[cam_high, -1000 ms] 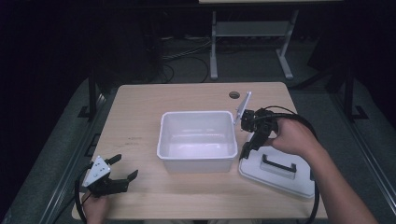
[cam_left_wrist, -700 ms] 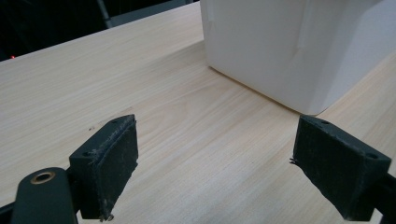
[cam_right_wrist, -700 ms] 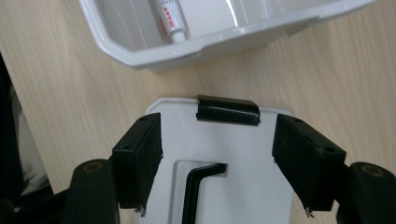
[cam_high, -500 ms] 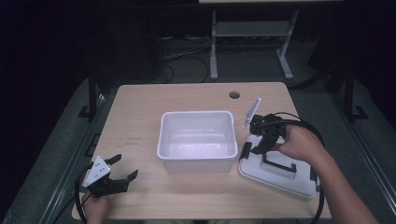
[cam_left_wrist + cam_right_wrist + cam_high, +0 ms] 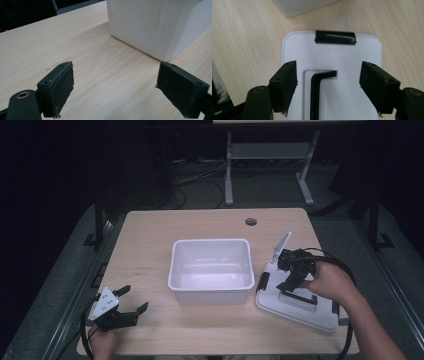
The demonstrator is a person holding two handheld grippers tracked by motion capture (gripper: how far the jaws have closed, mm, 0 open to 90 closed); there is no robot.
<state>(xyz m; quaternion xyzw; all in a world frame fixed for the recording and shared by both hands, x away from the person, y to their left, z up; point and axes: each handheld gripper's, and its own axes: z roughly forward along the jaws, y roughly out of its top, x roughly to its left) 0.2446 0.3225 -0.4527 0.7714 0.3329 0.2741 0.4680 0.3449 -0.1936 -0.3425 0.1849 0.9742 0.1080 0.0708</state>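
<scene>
Holding your right gripper (image 5: 294,270) above the white lid (image 5: 300,306), you have its jaws spread wide, with nothing between them. In the right gripper view the lid's black handle (image 5: 318,93) runs up between the jaws, closer to the left one, and a black latch (image 5: 335,37) sits on the lid's far edge. From above, the lid lies flat at the table's right front, just beside the white bin (image 5: 211,270) and apart from it.

Your left gripper (image 5: 117,307) rests low at the table's left front corner, jaws spread and holding nothing. Its view looks across bare wood to a rounded corner of the bin (image 5: 155,25), which stands clear ahead of the jaws.

Between the two grippers the bin sits mid-table, blocking a straight line from one to the other.

The table (image 5: 150,250) is pale wood with a round cable hole (image 5: 251,222) near its far edge. Beyond it the room is dark; a grey stand (image 5: 267,155) and loose cables (image 5: 195,177) show on the floor.

The bin is open, and its inside looks empty.
</scene>
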